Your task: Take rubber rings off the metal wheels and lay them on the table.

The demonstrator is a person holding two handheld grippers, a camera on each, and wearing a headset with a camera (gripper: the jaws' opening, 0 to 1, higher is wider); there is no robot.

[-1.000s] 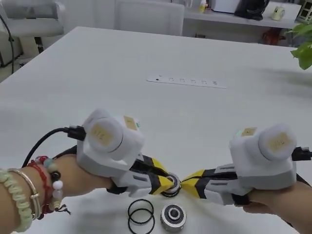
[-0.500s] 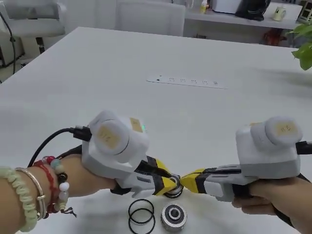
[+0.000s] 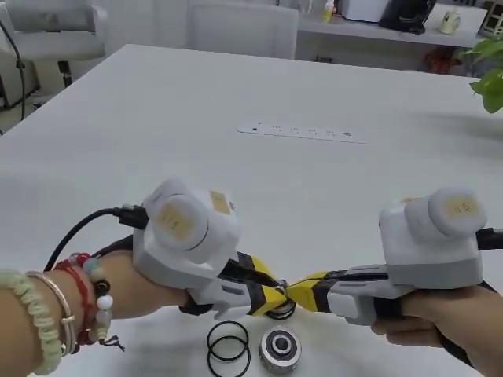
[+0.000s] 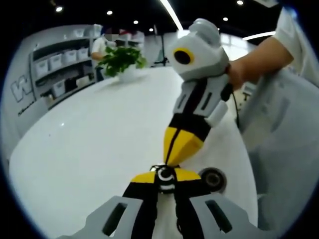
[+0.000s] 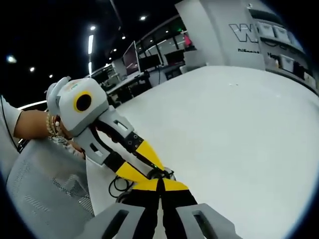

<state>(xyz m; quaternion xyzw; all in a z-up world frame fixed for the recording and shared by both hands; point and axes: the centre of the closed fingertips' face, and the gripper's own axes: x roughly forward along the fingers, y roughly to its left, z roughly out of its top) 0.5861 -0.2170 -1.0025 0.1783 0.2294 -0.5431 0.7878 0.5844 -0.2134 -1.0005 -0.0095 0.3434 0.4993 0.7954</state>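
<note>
My left gripper is shut on a small metal wheel, held just above the white table; in the left gripper view the wheel sits between its yellow tips. My right gripper meets it tip to tip, and its jaws are shut on the thin black rubber ring at the wheel's edge. A second metal wheel lies on the table just below them. Two loose black rubber rings lie to that wheel's left.
The white table stretches far ahead. A white power strip lies on it. Chairs and a counter stand beyond the far edge, and a green plant is at the right. A black cable trails from the left gripper.
The right gripper has lifted its rear and pushed its tips a little left, tighter against the left gripper's tips at the wheel. The left gripper has shifted slightly right.
</note>
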